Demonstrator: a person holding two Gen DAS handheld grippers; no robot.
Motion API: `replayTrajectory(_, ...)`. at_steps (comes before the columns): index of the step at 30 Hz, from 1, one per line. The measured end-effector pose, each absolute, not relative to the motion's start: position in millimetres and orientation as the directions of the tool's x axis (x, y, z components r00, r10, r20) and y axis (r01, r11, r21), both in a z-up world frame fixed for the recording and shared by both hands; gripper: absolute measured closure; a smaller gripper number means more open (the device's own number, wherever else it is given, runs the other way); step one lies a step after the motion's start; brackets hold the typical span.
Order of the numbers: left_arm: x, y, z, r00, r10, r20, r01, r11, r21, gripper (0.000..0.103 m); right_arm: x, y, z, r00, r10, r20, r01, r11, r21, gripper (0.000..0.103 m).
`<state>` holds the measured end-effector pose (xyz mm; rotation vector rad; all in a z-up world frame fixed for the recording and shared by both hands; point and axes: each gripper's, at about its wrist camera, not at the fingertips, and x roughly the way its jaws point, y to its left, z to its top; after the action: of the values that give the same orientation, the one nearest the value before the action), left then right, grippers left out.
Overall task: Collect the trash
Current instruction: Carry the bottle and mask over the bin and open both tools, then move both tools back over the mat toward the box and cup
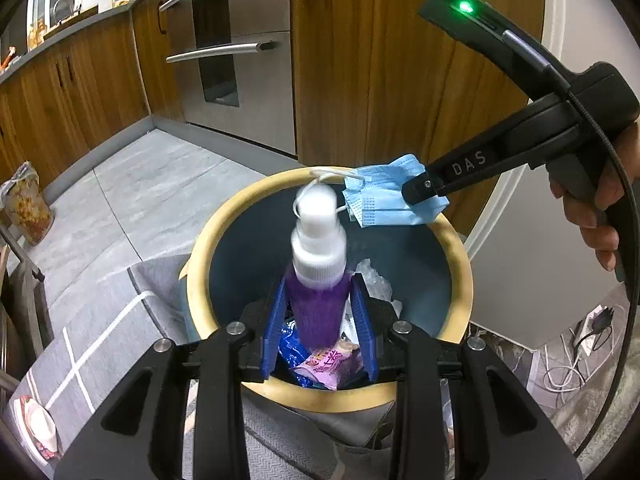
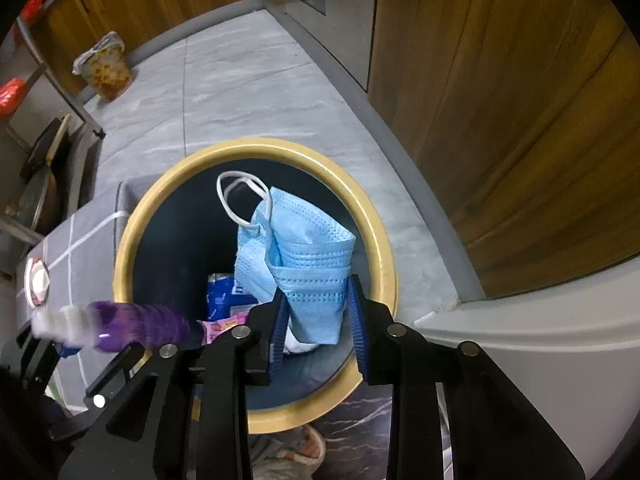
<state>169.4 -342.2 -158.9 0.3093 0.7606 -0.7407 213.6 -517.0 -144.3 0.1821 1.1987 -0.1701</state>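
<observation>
Over the open bin [image 1: 208,240] both grippers hung, pointing down into its mouth. Between the blue fingers of the left gripper [image 1: 320,312] stood a purple spray bottle [image 1: 318,300], white cap away from the wrist, and the pads pressed on its sides at a narrow opening, so it was held and not yet let go. Just beyond that cap, up and to the right, the right gripper [image 2: 318,320] had a crumpled blue face mask [image 2: 304,256] pinched by its lower edge; the jaws stood only partly apart, shut on the cloth. The mask rose out ahead of the fingers, its white ear loop [image 2: 240,196] curling off the far left corner, all of it above the dark inside of the bin. From the left camera the loop seemed to lie close by the bottle's cap, though I couldn't tell whether they touched. Down below the fingers, at the bottom, lay a blue packet [image 2: 224,292], a pink wrapper [image 1: 332,364] and some clear crumpled plastic [image 1: 374,280]. A hand [image 1: 600,208] gripped the right tool's handle.
</observation>
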Motion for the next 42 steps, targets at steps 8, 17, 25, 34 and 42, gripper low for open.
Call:
replayTrajectory(8, 173, -337, -157, 0.501, -0.487, -0.716, 0.685, 0.728, -0.016, 0.054, 216, -514, -141, 0.374, -0.036, -0.927, 0.226, 0.973, 0.053, 0.057)
replayTrajectory(17, 174, -312, -148, 0.535, -0.461, -0.708, 0.645, 0.764, -0.010, 0.037, 218, -507, -129, 0.421, -0.029, -0.907, 0.213, 0.975, 0.067, 0.041)
replayTrajectory(25, 172, -285, -136, 0.565, -0.423, -0.709, 0.602, 0.798, 0.004, 0.021, 218, -493, -109, 0.489, -0.011, -0.872, 0.200, 0.975, 0.100, 0.028)
replayTrajectory(34, 172, -253, -126, 0.605, -0.389, -0.694, 0.545, 0.838, 0.005, 0.014, 225, -468, -100, 0.510, 0.001, -0.860, 0.138, 0.987, 0.083, 0.027)
replayTrajectory(42, 172, -214, -116, 0.635, -0.331, -0.698, 0.468, 0.884, 0.005, 0.013, 233, -420, -89, 0.533, 0.038, -0.845, 0.053, 0.995, 0.079, 0.022)
